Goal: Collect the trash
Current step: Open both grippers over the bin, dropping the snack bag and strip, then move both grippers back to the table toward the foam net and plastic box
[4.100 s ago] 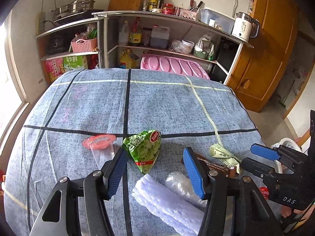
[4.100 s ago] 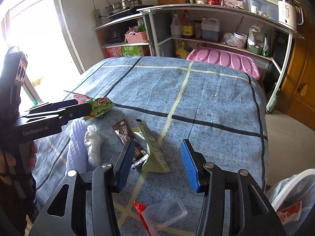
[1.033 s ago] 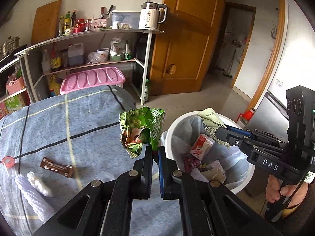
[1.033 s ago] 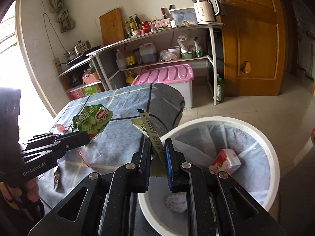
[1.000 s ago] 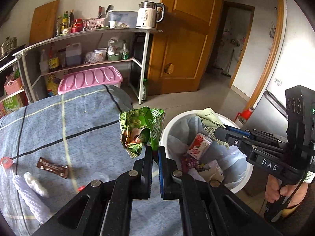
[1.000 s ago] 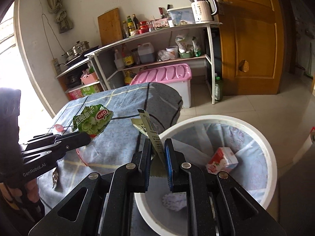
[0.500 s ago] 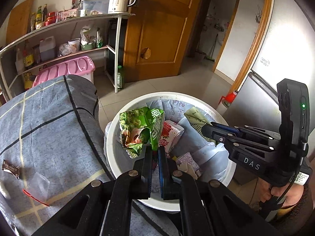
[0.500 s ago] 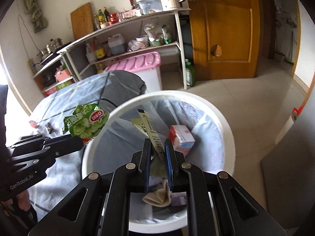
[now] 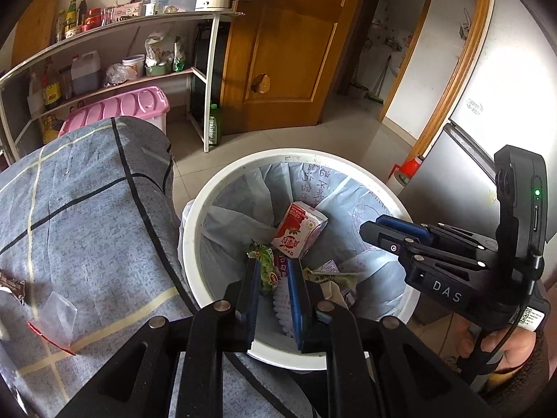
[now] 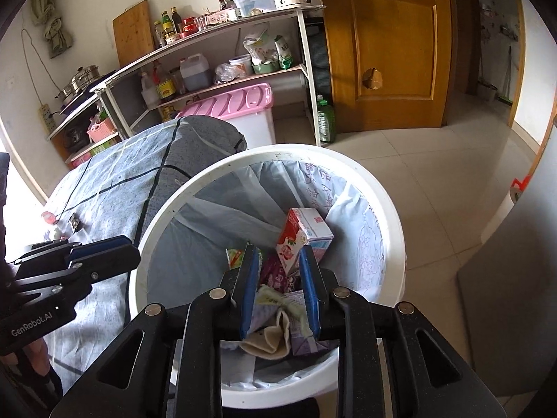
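Observation:
A white bin (image 9: 243, 160) lined with a pale bag stands beside the cloth-covered table (image 9: 87, 209). My left gripper (image 9: 273, 264) hangs over it, jaws opening, nothing pressed between the blue pads. The green snack bag (image 9: 266, 261) lies below it in the bin, beside a red-and-white carton (image 9: 299, 231). My right gripper (image 10: 278, 254) also hangs over the bin (image 10: 278, 149), jaws opening and holding nothing. The pale green wrapper (image 10: 275, 297) rests on the trash beneath it. Each view shows the other gripper, the right gripper (image 9: 393, 233) and the left gripper (image 10: 104, 250), at the rim.
On the table lie a brown wrapper (image 9: 12, 284) and a clear bag with a red edge (image 9: 59, 317). Behind stand a shelf unit (image 9: 139, 69), a pink tub (image 9: 118, 108), a wooden door (image 9: 285, 52) and a green bottle (image 9: 214, 125). A grey fridge (image 9: 463, 181) flanks the bin.
Both grippers were shut on their trash over the bin. Their jaws have parted, and the green snack bag and the pale wrapper have dropped into the bin.

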The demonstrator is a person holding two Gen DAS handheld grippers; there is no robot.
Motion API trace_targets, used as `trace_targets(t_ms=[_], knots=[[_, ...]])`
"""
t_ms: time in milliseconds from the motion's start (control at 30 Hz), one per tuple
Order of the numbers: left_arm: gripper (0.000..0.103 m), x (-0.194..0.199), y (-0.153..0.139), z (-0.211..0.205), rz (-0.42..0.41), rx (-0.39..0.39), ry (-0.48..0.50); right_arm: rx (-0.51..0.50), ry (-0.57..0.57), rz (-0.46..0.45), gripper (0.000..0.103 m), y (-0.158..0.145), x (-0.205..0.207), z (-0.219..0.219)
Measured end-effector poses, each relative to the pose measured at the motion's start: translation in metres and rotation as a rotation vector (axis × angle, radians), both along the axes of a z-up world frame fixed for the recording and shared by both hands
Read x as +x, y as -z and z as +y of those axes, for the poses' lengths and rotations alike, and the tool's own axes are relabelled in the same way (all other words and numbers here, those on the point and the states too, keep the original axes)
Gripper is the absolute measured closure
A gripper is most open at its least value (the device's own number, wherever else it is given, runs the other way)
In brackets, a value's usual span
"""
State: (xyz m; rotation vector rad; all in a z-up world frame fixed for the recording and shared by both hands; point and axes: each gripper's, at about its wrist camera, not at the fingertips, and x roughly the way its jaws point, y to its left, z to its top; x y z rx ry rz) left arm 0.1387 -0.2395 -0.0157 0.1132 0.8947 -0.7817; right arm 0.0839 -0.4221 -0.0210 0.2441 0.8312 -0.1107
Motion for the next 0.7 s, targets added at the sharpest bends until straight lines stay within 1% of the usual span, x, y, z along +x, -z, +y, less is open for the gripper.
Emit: trace_targets(t_ms=[200,333,433,533,600,667,700], knots=[[0.086,-0.003,-0.007,0.027,-0.009,-0.029,-0.047,0.017,-0.022,-0.029,0.078,-0.008,-0.003,0.014],[0.08,-0.008,-0.011,0.051,-0.031,-0.032,-0.104,0.022,-0.062,-0.06,0.078,-0.015,-0.002,0.033],[0.079,-0.01,-0.015,0.073,-0.033,-0.048,-0.146,0.034,-0.096,-0.083,0.078,-0.018,-0.001,0.05],[0.079,-0.014,-0.018,0.097,-0.05,-0.047,-0.199,0.043,-0.134,-0.094,0.078,-0.02,0.003,0.067],[0.079,-0.016,-0.02,0.113,-0.057,-0.044,-0.236,0.048,-0.165,-0.098,0.077,-0.02,0.005,0.081],[0.079,-0.019,-0.021,0.13,-0.073,-0.034,-0.273,0.051,-0.19,-0.101,0.071,-0.021,0.009,0.093],[0.078,-0.02,-0.022,0.138,-0.079,-0.031,-0.296,0.052,-0.203,-0.102,0.07,-0.021,0.01,0.099]])
